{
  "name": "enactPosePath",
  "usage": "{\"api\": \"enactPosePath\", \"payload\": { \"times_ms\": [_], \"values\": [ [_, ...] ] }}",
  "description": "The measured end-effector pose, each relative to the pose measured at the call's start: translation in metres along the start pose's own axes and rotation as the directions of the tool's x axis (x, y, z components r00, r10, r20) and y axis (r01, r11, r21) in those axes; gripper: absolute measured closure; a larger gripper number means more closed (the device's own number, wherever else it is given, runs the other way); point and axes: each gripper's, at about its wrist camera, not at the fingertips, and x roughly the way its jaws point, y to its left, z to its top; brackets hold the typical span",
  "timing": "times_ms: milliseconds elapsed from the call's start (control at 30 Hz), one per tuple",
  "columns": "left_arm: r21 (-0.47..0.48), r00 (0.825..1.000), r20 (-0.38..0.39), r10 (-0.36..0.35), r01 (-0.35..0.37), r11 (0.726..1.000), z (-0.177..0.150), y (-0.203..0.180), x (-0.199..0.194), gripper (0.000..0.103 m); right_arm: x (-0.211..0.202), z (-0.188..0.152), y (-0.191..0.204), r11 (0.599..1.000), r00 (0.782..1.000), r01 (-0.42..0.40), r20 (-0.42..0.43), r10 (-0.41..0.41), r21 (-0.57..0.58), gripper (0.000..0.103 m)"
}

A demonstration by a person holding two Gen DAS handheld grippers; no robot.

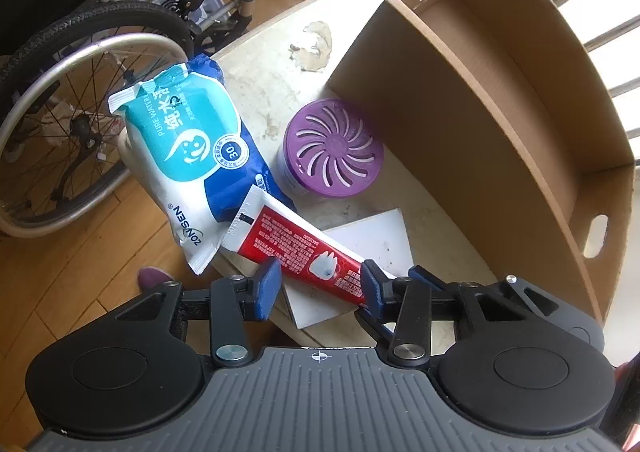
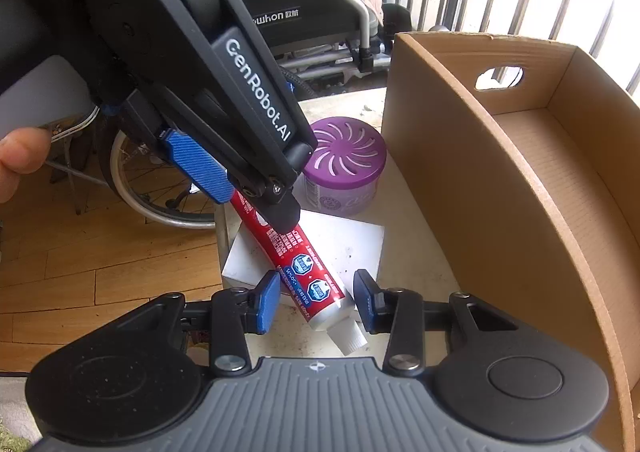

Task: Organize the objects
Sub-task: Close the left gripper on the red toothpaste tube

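A red toothpaste tube lies across a white tile on the table. My left gripper is open with its pads either side of the tube's middle. In the right wrist view the left gripper reaches down over the tube. My right gripper is open around the tube's capped end. A blue and white wet wipes pack lies at the table's left edge. A purple air freshener can stands beside an open cardboard box, also seen from the right wrist.
The cardboard box takes up the table's right side. A wheelchair stands on the wooden floor to the left of the table. A window grille is behind the box.
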Motion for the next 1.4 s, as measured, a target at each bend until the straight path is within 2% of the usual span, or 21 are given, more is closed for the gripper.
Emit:
{"api": "enactPosePath", "payload": {
  "times_ms": [200, 400, 700, 833, 967, 1167, 1400],
  "values": [
    [-0.039, 1.000, -0.013, -0.015, 0.014, 0.999, 0.004, 0.000, 0.006, 0.062, -0.003, -0.002, -0.015, 0.990, 0.997, -0.074, -0.008, 0.076, 0.117, 0.066],
    [-0.069, 1.000, -0.016, 0.026, -0.027, 0.997, 0.006, -0.004, 0.012, 0.062, -0.005, -0.005, -0.023, 0.974, 0.993, -0.115, 0.001, 0.117, 0.194, 0.070],
    [-0.038, 0.998, -0.005, 0.067, -0.068, 0.997, 0.005, -0.014, 0.013, 0.062, 0.001, 0.000, -0.013, 0.989, 0.994, -0.096, -0.033, 0.100, 0.116, 0.066],
    [-0.036, 0.997, -0.012, 0.075, -0.075, 0.997, 0.008, -0.015, 0.014, 0.062, 0.000, 0.000, -0.012, 0.990, 0.994, -0.102, -0.026, 0.105, 0.100, 0.068],
    [-0.040, 0.997, -0.039, 0.073, -0.074, 0.996, 0.007, -0.015, 0.018, 0.061, -0.003, -0.005, -0.023, 0.970, 0.984, -0.168, -0.030, 0.176, 0.178, 0.071],
    [-0.055, 0.996, -0.069, 0.062, -0.066, 0.996, 0.000, -0.016, 0.023, 0.061, -0.011, -0.011, -0.027, 0.941, 0.973, -0.217, -0.018, 0.229, 0.260, 0.074],
    [-0.092, 0.997, -0.051, 0.064, -0.068, 0.993, -0.007, -0.014, 0.019, 0.069, -0.018, -0.017, -0.028, 0.915, 0.965, -0.248, 0.002, 0.261, 0.317, 0.075]
  ]
}}
